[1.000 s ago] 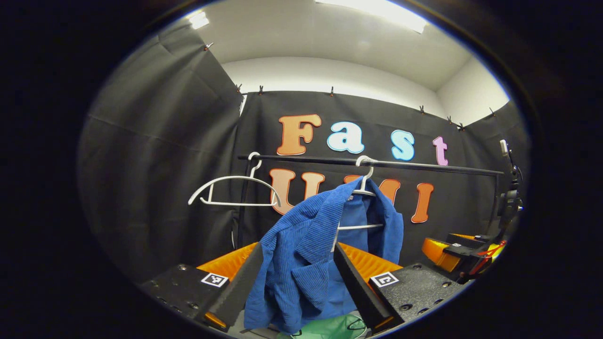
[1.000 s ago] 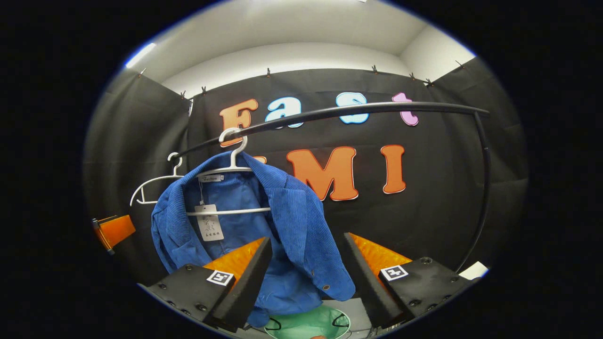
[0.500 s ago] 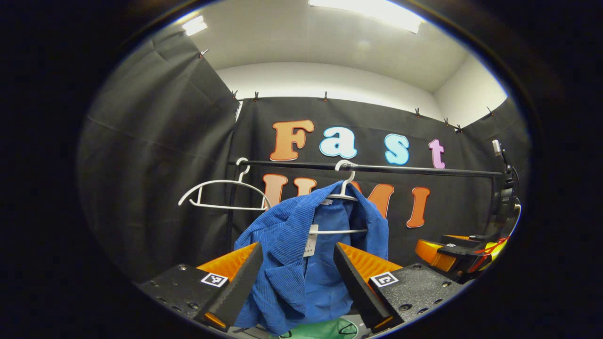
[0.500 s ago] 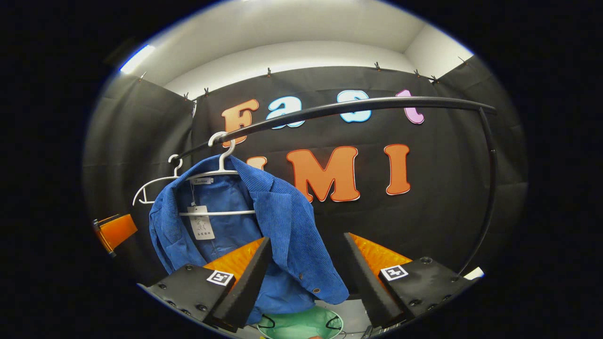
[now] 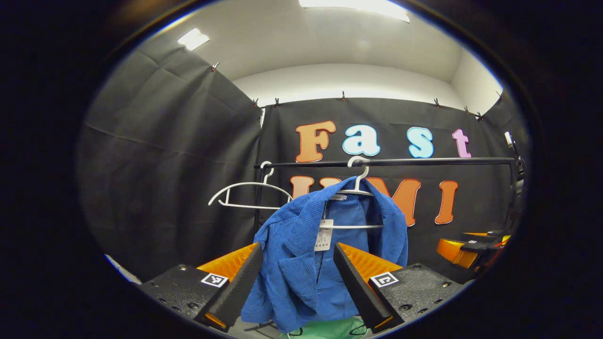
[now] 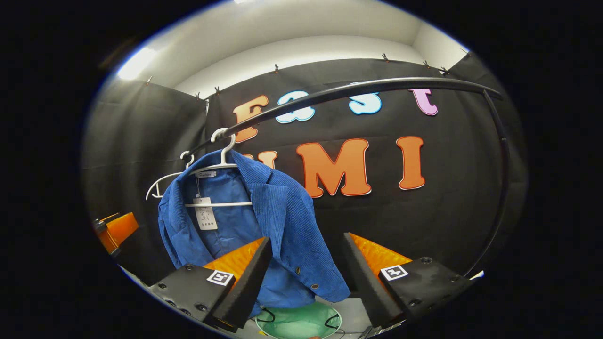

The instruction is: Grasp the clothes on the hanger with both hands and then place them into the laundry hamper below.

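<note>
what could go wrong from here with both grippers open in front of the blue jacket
The blue jacket still hangs on its white hanger, so tugging may drag the hanger off the rail.
The empty hanger hangs close beside it and might get snagged.
The green hamper is a small target, so loose fabric may drape outside.

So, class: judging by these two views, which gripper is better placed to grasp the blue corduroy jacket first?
Probably the left gripper: the blue corduroy jacket hangs centred between its open fingers. For the right gripper, the jacket sits off towards one finger.
</note>
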`<state>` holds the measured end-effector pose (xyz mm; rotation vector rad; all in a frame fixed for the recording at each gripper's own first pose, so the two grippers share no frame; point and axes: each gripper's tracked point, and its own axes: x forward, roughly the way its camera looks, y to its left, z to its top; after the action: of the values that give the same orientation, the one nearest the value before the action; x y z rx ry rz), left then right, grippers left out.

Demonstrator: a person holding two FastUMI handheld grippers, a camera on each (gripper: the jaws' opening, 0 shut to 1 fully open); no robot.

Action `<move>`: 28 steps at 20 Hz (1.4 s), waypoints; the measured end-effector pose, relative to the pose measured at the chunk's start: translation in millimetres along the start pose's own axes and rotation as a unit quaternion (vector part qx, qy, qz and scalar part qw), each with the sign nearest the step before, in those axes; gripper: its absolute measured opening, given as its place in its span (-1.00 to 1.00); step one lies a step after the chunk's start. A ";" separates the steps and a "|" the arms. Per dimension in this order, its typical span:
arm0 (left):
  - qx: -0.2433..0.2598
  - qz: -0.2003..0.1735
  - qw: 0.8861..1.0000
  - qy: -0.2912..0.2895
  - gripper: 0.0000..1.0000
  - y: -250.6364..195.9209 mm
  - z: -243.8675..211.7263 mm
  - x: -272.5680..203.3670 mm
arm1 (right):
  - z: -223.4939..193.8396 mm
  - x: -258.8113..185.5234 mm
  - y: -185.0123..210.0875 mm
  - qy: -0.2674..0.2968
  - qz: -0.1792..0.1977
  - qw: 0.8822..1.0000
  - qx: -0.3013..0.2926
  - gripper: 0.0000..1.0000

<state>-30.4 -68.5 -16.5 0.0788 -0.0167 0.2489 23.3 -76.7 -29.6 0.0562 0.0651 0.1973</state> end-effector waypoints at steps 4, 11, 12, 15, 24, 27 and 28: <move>0.004 0.016 1.000 -0.006 0.89 -4.8 -1.9 1.1 | -3.5 15.7 2.8 0.002 0.022 1.000 -0.003 0.77; -0.002 0.018 1.000 0.018 0.83 0.6 -28.1 28.4 | 2.2 38.9 25.0 -0.019 0.041 0.999 -0.019 0.95; -0.002 0.015 1.000 0.018 0.89 2.2 -30.6 33.0 | 1.0 41.1 30.2 -0.019 0.043 0.999 -0.020 0.95; 0.001 -0.001 1.000 0.029 0.86 3.5 -44.0 47.6 | -2.0 50.7 37.8 -0.023 0.035 0.999 -0.023 0.95; 0.002 -0.053 0.996 0.071 0.89 14.5 -99.8 91.1 | -26.9 91.7 56.2 -0.029 -0.007 0.999 -0.019 0.96; -0.002 -0.075 0.994 0.085 0.90 10.1 -115.9 106.2 | -39.6 113.0 59.3 -0.022 -0.011 1.000 -0.010 0.95; -0.002 -0.078 0.993 0.088 0.83 10.6 -121.2 111.4 | -44.7 121.4 59.9 -0.017 -0.012 1.000 -0.008 1.00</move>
<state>75.8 -21.3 -133.6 0.0529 0.1638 0.0994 127.3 8.2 -77.6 0.0432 0.0304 0.1732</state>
